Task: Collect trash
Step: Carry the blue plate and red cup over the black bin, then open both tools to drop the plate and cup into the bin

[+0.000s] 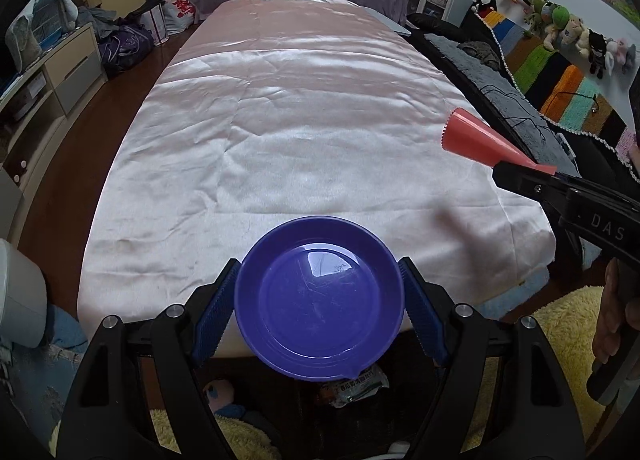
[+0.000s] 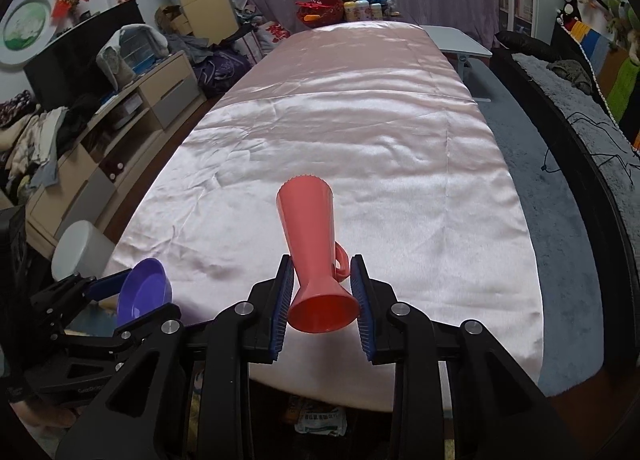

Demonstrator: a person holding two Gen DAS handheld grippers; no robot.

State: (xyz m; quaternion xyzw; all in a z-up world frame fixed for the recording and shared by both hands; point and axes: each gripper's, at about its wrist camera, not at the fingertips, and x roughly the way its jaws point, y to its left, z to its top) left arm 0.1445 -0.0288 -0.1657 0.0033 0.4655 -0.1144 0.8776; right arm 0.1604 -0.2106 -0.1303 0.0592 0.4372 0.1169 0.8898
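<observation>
Right now I have both hands full. My left gripper [image 1: 318,312] is clamped across the rim of a purple plastic dish [image 1: 319,296], its blue pads pressing the dish from either side, held roughly level at the near edge of the tabletop [image 1: 280,132], which is draped in pale pink satin cloth. My right gripper [image 2: 322,300] is closed around the narrow waist of a coral-pink plastic cup [image 2: 310,248]; the cup's flared foot points back at my camera and its serrated mouth points away down the tabletop, so its long axis runs nearly along the fingers, tilted a little left. A small handle loop sits against the right pad.

From the left wrist view the cup [image 1: 484,136] hangs in the air to the right of and beyond the dish, well apart from it. From the right wrist view the dish [image 2: 144,288] sits low to the left.

I can see no loose trash on the cloth. A crumpled printed wrapper [image 1: 352,384] lies on the floor below the near edge, almost directly under the dish, so the left side is nearer to it. I judge either gripper must first set its load down.
</observation>
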